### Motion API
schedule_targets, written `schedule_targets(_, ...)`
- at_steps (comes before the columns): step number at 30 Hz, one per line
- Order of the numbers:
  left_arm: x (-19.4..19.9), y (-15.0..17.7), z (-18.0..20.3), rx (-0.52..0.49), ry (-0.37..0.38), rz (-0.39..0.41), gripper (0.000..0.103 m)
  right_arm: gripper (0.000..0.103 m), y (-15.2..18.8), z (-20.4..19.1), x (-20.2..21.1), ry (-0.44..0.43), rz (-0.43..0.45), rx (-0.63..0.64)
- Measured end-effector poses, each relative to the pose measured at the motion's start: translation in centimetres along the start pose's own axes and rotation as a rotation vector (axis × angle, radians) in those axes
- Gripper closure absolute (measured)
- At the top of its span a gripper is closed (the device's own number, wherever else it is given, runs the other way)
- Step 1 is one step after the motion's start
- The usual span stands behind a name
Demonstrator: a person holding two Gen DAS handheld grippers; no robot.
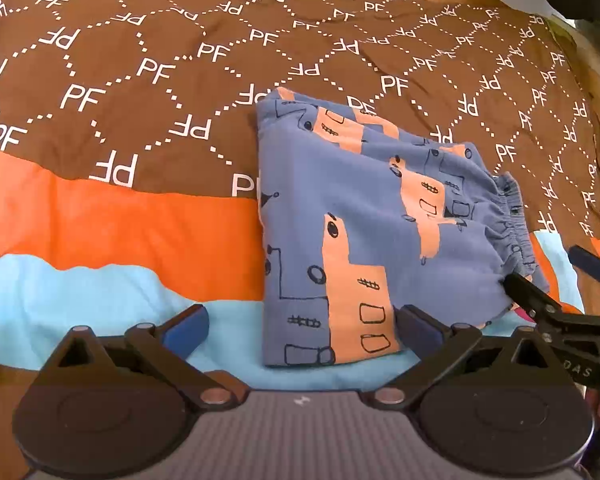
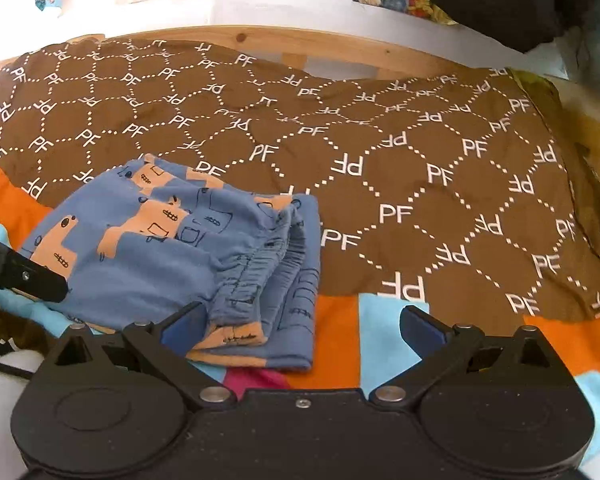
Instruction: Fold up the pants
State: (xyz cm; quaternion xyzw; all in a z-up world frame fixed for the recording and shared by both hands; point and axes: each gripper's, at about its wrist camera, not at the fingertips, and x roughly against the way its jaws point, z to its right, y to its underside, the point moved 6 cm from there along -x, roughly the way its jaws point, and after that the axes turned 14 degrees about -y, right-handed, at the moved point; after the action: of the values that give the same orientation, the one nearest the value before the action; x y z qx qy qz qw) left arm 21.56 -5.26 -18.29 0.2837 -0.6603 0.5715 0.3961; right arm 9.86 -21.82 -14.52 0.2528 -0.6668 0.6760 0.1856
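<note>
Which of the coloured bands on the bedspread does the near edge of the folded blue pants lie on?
The light blue band. The folded blue pants reach down onto it; the orange band lies farther back, the brown lettered part beyond.

My left wrist camera looks steeply down, close over the folded pants (image 1: pixel 364 216); my right views them (image 2: pixel 172 248) from their waistband side. Both share the bedspread (image 1: pixel 140 80).

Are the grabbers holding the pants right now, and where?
No. Both the left gripper and right gripper are open, holding nothing. The folded pants lie loose on the blanket.
</note>
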Motion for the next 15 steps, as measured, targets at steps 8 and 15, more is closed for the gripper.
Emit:
schedule_targets(8,-0.08,0.14,-0.12,0.008,0.000,0.007,0.000,0.001,0.08,-0.08,0.46,0.009,0.001,-0.002)
schedule_targets(15,-0.19,0.13,-0.10,0.010,-0.003,0.011,0.000,0.001,0.32,-0.67,0.52,0.001,-0.009,0.026)
